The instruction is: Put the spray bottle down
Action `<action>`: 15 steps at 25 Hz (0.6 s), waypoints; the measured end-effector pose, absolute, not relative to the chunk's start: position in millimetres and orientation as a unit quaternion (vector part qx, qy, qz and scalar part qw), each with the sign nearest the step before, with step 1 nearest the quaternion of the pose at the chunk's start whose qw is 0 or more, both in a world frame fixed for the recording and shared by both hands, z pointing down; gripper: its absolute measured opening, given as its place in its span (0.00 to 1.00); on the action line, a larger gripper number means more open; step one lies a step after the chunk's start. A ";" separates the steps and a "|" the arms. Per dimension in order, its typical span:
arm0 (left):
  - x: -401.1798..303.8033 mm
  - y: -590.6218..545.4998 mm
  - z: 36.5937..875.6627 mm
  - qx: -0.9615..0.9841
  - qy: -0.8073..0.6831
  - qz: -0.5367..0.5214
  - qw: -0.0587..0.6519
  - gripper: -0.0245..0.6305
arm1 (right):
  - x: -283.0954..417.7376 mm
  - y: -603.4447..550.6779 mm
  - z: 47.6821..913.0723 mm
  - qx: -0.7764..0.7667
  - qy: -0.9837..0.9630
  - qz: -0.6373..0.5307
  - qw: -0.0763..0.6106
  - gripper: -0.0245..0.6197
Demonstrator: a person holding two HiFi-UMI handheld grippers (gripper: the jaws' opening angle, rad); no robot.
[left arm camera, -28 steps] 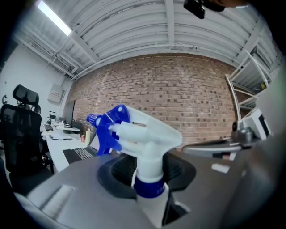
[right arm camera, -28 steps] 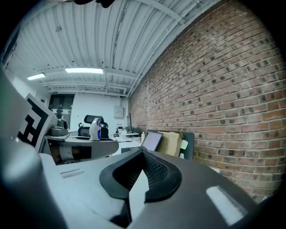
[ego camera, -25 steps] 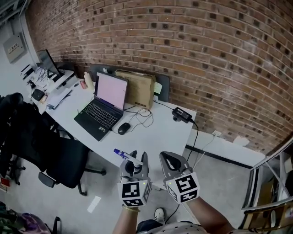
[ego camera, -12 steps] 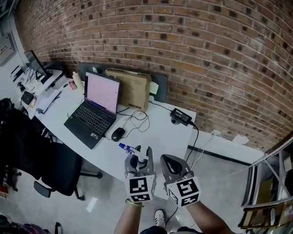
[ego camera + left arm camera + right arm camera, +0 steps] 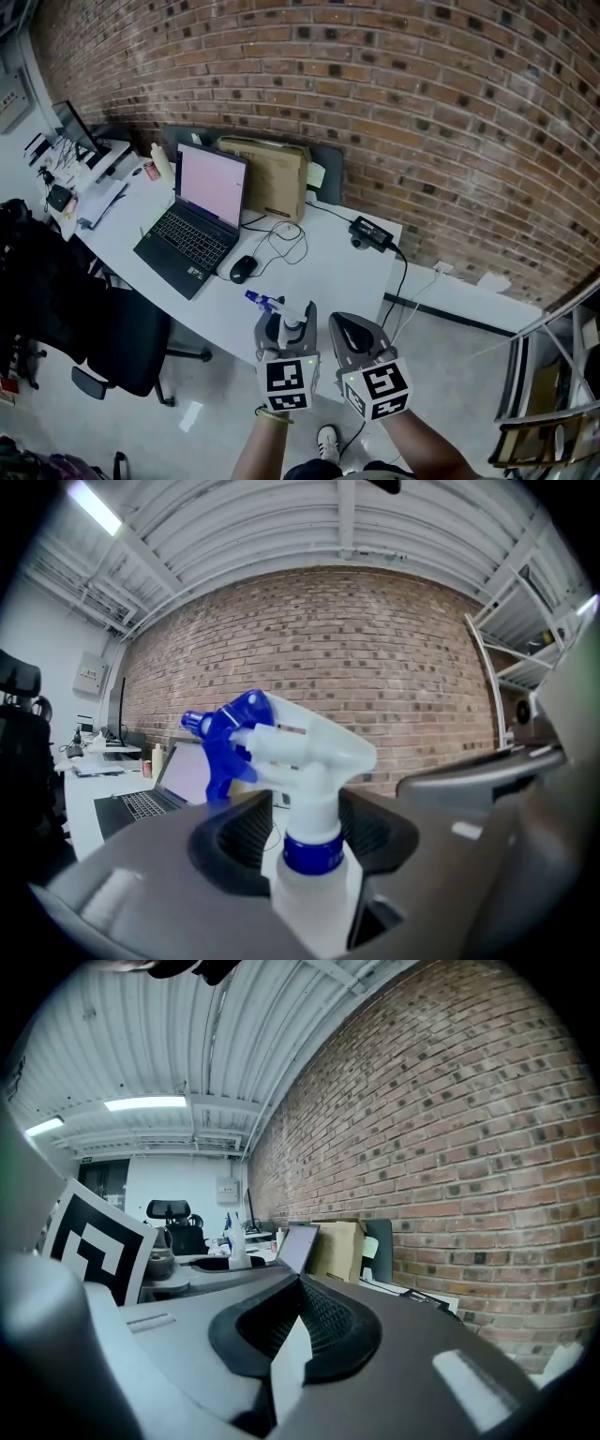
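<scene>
A white spray bottle (image 5: 287, 310) with a blue nozzle stands upright between the jaws of my left gripper (image 5: 286, 324), at the near edge of the white table (image 5: 328, 272). In the left gripper view the bottle's neck (image 5: 309, 841) sits in the gap, and the opening jaws leave a slit on each side of it. The bottle's base is hidden behind the left gripper (image 5: 298, 834). Just to its right, my right gripper (image 5: 354, 330) has its pads together and holds nothing. The right gripper (image 5: 300, 1283) points along the table toward the brick wall.
On the table are an open laptop (image 5: 202, 216), a black mouse (image 5: 243, 269) with a looped cable, a cardboard box (image 5: 277, 178) and a power adapter (image 5: 373, 234). A black office chair (image 5: 112, 337) stands at the left. More desks with clutter run along the far left.
Both grippers have moved forward and a little down toward the table's near edge. The left jaws have spread apart around the bottle's neck.
</scene>
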State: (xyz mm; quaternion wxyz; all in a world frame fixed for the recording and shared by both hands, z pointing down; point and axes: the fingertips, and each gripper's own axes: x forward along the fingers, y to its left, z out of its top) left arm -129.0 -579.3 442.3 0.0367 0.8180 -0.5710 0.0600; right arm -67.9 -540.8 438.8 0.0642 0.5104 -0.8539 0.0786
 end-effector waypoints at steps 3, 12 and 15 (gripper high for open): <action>-130.2 -570.7 445.6 0.822 -0.564 0.064 0.050 0.36 | -69.9 -532.8 437.9 0.507 -0.856 0.077 0.064 0.04; -134.0 -504.7 438.0 0.810 -0.579 0.046 0.083 0.31 | -67.1 -483.1 433.9 0.491 -0.866 0.074 0.066 0.04; -138.7 -477.9 440.0 0.795 -0.598 0.046 0.096 0.18 | -66.1 -461.8 431.5 0.483 -0.870 0.071 0.066 0.04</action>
